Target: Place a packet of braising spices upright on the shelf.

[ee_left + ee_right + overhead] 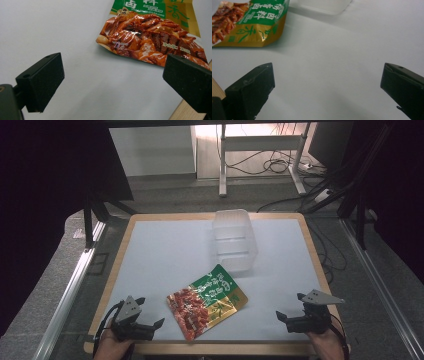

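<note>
A flat snack pouch (206, 301), green and gold at one end with a red picture of braised meat at the other, lies on the white bench (165, 255) between two hand-held grippers, touched by neither. The left gripper (150, 312) sits at the near edge with its jaws spread wide and holding nothing; in the left gripper view the pouch (152, 37) lies ahead of those jaws and toward the right-hand one, its red end nearest, apart from both. The right gripper (290, 306) waits at the opposite near corner, jaws likewise released and empty; in the right gripper view the pouch (252, 22) lies well ahead of and beyond the left-hand jaw, gold corner nearest, with bare bench between the two jaws. A clear plastic container (234, 240) stands open on the far side of the pouch from both grippers, just beyond its green end, and its near wall (322, 6) shows past the pouch in the right gripper view. The work appears to be at its opening step, the approach, with the pouch not yet picked up and the container apparently its destination. The next move would call for one gripper, likely the left as the closer, to advance until an edge of the pouch sits between its jaws; since the pouch lies flat, the jaws would need to come in low to catch an edge rather than slide over the slick film.
</note>
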